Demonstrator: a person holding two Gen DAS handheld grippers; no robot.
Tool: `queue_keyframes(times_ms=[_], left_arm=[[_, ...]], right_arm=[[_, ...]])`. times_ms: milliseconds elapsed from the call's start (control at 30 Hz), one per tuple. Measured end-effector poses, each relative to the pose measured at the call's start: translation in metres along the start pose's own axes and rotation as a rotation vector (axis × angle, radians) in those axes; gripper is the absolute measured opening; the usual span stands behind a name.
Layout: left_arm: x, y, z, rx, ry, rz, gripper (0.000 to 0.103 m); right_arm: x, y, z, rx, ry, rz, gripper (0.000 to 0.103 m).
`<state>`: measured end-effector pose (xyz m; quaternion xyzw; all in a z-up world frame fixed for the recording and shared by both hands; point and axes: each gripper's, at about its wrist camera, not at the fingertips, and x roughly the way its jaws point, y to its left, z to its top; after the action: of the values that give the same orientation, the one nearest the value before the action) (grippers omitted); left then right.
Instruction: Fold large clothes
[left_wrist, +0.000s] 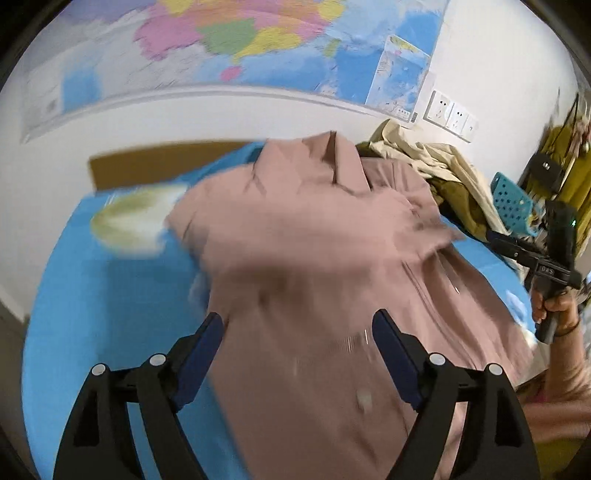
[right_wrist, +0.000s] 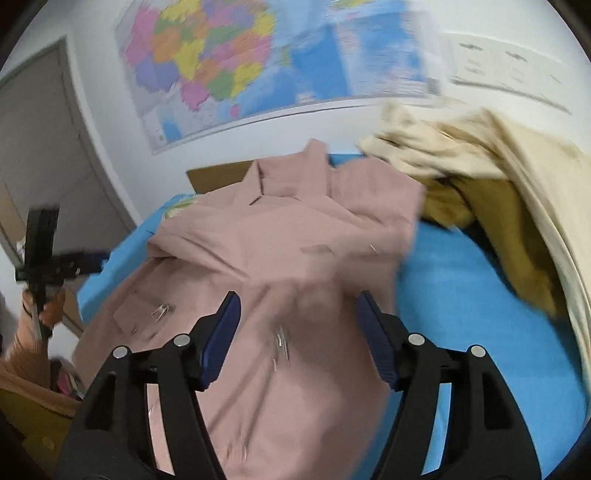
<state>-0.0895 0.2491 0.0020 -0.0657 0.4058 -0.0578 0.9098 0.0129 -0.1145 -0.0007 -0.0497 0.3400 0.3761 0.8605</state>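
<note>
A large dusty-pink jacket (left_wrist: 314, 258) with a collar lies on the blue sheet (left_wrist: 92, 314), its upper part folded over the lower body; the picture is blurred. My left gripper (left_wrist: 297, 326) hangs above the jacket's lower half, open, with nothing between its blue pads. In the right wrist view the same jacket (right_wrist: 280, 240) lies collar away from me, metal zippers showing on its front. My right gripper (right_wrist: 297, 306) is open above the folded edge and holds nothing. Each view shows the other gripper in a hand at the side: the right gripper (left_wrist: 546, 266) and the left gripper (right_wrist: 44, 254).
A heap of cream and olive clothes (right_wrist: 498, 184) lies at the back right on the blue sheet (right_wrist: 461, 295). A pale green-white garment (left_wrist: 136, 221) lies left of the jacket. A turquoise perforated basket (left_wrist: 511, 197) stands by the wall, under a large map (left_wrist: 221, 44).
</note>
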Motion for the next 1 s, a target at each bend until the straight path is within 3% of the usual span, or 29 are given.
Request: queue_keyframes(times_ms=[167,333,533,600,633,667,700,733,833,1000], left_arm=[[0.062,-0.015,0.072,0.088,0.006,0.065,0.080],[0.130,-0.022,0.129,0.102,0.069,0.129,0.080],[0.220,-0.013,0.156,0.157,0.256,0.186,0.080],[0.236,-0.008,0.158,0.145,0.290,0.193,0.069],[0.241,-0.006,0.159,0.142,0.301,0.189,0.054],[0.244,-0.004,0.160,0.136,0.305,0.180,0.049],[0.246,-0.002,0.162,0.120,0.291,0.158,0.044],[0.246,-0.002,0.164,0.112,0.278,0.139,0.033],[0.240,-0.005,0.170,0.104,0.239,0.110,0.015],[0.225,-0.001,0.199,0.042,0.141,0.073,0.009]], right_arm=[[0.082,0.015,0.057,-0.073,0.065,-0.037,0.062],[0.167,0.012,0.100,-0.072,0.141,-0.097,0.062],[0.224,-0.001,0.112,-0.078,0.222,-0.171,0.062],[0.236,-0.007,0.111,-0.079,0.243,-0.191,0.056],[0.238,-0.008,0.112,-0.084,0.251,-0.186,0.038],[0.241,-0.009,0.112,-0.097,0.258,-0.190,0.008],[0.242,-0.010,0.114,-0.101,0.257,-0.180,0.003],[0.240,-0.011,0.116,-0.099,0.246,-0.178,0.002],[0.226,-0.016,0.128,-0.093,0.167,-0.182,0.002],[0.201,-0.023,0.161,-0.070,0.056,-0.147,0.001]])
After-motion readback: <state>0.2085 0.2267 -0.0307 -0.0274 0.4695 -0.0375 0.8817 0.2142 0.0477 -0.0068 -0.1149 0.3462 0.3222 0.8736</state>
